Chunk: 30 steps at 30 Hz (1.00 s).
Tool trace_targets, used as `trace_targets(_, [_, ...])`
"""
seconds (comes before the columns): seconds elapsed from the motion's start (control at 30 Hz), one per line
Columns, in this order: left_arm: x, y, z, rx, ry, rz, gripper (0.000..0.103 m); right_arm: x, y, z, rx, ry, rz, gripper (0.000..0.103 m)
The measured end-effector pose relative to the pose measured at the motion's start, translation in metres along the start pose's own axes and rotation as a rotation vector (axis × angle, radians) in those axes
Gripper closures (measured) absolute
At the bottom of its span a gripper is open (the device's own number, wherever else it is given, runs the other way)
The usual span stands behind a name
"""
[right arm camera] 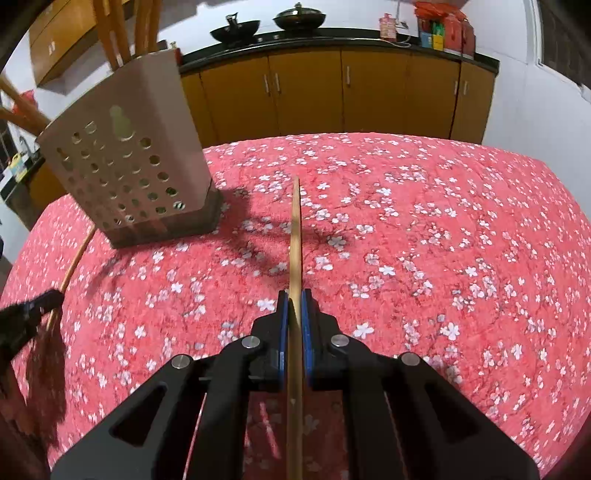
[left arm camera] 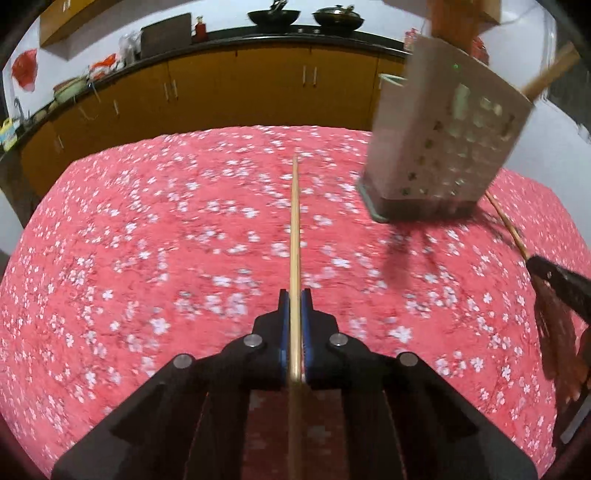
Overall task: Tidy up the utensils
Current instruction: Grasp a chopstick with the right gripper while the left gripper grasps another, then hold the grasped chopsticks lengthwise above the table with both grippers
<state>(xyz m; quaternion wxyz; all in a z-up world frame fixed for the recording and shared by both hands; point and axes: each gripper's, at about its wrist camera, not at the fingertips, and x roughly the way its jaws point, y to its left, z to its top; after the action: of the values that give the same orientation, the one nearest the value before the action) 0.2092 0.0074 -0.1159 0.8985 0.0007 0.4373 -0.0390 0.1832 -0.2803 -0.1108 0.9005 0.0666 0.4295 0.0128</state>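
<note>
My left gripper (left arm camera: 294, 295) is shut on a thin wooden chopstick (left arm camera: 294, 229) that points forward over the table. My right gripper (right arm camera: 294, 295) is shut on a second wooden chopstick (right arm camera: 295, 236), also pointing forward. A perforated metal utensil holder (left arm camera: 439, 136) stands on the table at the upper right of the left wrist view and at the upper left of the right wrist view (right arm camera: 125, 166). Wooden utensil handles (right arm camera: 110, 33) stick out of its top. Each gripper shows at the edge of the other's view: the right one (left arm camera: 532, 260), the left one (right arm camera: 55, 295).
The table is covered by a red cloth with white blossoms (left arm camera: 166, 240). Behind it runs a dark counter with orange cabinets (right arm camera: 332, 92), two woks (right arm camera: 299, 16) and boxes (right arm camera: 443, 29). A sink area (left arm camera: 18, 122) lies at the far left.
</note>
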Motion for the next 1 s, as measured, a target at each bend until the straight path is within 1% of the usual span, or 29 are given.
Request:
trace_targets(0.03, [-0.002,0.005,-0.001,-0.009,-0.002,-0.002,0.090,-0.002,0.000,-0.002,0.000,0.003,0.008,0.092])
trace_targets(0.07, [-0.004,0.009,-0.002,-0.011,-0.003,-0.001,0.084,-0.004,0.001,-0.004,-0.003,0.003,0.011,0.086])
trace_targets(0.1, [-0.006,0.013,-0.005,-0.010,-0.003,0.002,0.081,-0.007,0.001,-0.007,-0.006,0.001,0.009,0.082])
trace_targets(0.13, [-0.008,0.015,-0.008,-0.007,-0.010,0.004,0.080,-0.009,0.003,-0.009,-0.011,-0.001,0.006,0.075])
trace_targets(0.23, [-0.012,0.017,-0.013,0.002,-0.020,0.005,0.077,-0.010,0.005,-0.013,-0.035,-0.006,-0.012,0.075])
trace_targets(0.57, [-0.013,0.023,-0.015,-0.014,-0.018,0.010,0.076,-0.009,0.010,-0.013,-0.053,-0.002,-0.037,0.074])
trace_targets(1.0, [-0.011,0.018,-0.016,-0.015,-0.018,0.007,0.075,-0.010,0.009,-0.014,-0.055,-0.002,-0.042,0.074])
